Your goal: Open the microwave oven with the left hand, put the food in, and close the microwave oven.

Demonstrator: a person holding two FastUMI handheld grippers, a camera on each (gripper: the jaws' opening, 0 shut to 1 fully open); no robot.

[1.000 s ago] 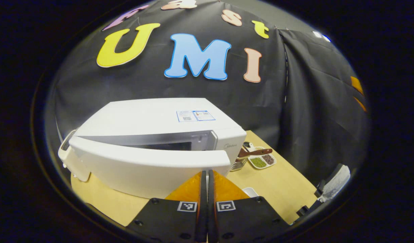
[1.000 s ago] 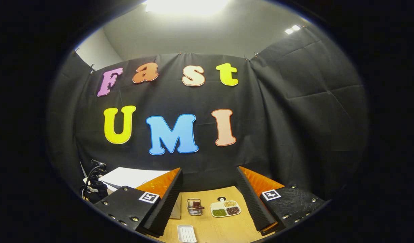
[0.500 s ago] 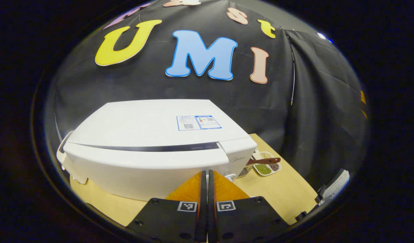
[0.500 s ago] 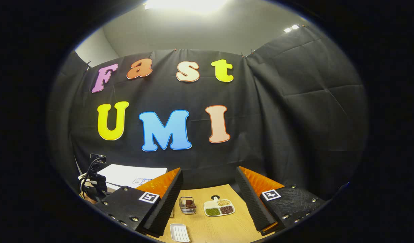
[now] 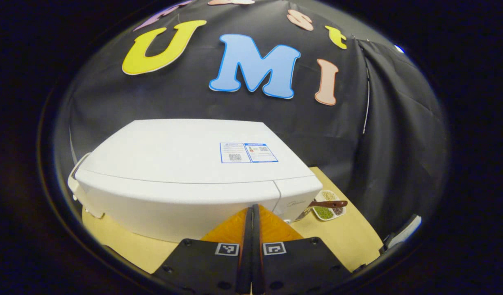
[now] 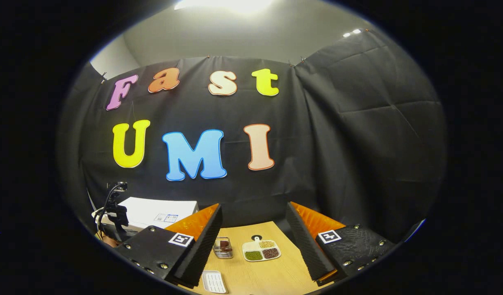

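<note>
Left jaws pressed flat together, nothing between them. In the left gripper view my left gripper (image 5: 251,213) has its tips right up at the lower front of the microwave oven (image 5: 194,164), at about the seam between the door and the control panel; whether they actually touch the door I can't tell. The big news: a second ago that door was ajar with a dark gap along its top, half a second ago only a sliver remained, and now it sits flush with the body. I judge the door is closed, so the last step looks done or as good as done. The oven stands toward the left back of the counter (image 5: 349,241). Whether the food is inside is hidden behind the door. Past the oven's right corner, near the counter's back right edge, I see the sectioned dish (image 5: 328,209) of beans with a brown spoon (image 5: 329,203) over it.

Over to the right gripper view: right gripper (image 6: 253,233), jaws spread wide and empty, held above the counter. Between its fingers lie the sectioned dish, a small wire basket (image 6: 223,248) and, nearer the front edge, a white tray (image 6: 213,282). The oven's white top sits at the far left, with a black clamp and cables (image 6: 114,209) beside it.
</note>
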